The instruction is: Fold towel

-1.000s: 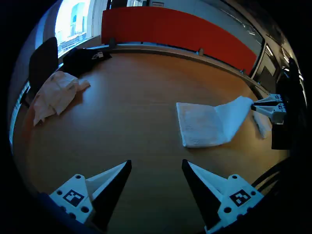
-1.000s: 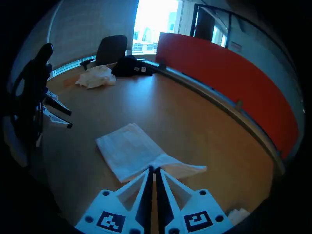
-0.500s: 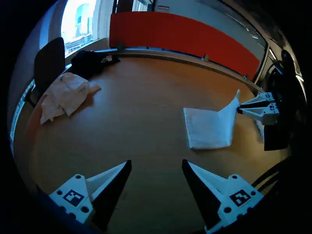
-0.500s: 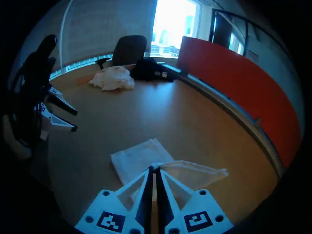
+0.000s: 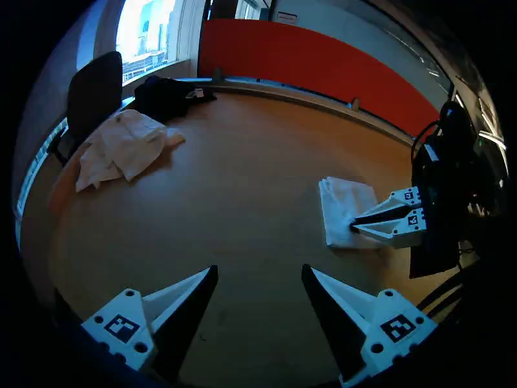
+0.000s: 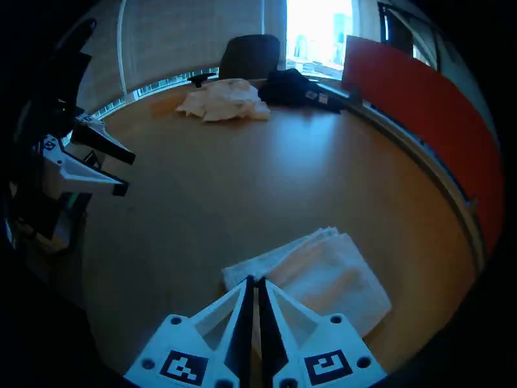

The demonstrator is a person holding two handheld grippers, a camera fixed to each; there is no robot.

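A white towel (image 5: 346, 205) lies folded flat on the wooden table (image 5: 245, 181), right of the middle in the left gripper view. My right gripper (image 5: 354, 226) rests low on its near edge there. In the right gripper view the fingers are pressed together on the towel's (image 6: 326, 278) front edge, so my right gripper (image 6: 255, 283) is shut on that edge. My left gripper (image 5: 258, 270) hangs open over bare wood, well short of the towel, nothing between its fingers. It also appears at the left of the right gripper view as the left gripper (image 6: 127, 173).
A crumpled pile of white cloth (image 5: 123, 145) and a black bag (image 5: 168, 97) lie at the table's far left, by a dark office chair (image 5: 90, 97). A red partition (image 5: 310, 58) runs along the far edge. A person's dark sleeve (image 5: 446, 194) holds the right gripper.
The right gripper carried the lifted half of the towel over and down onto the other half, so the towel now lies flat and narrower. The left gripper stayed open and drifted a little.
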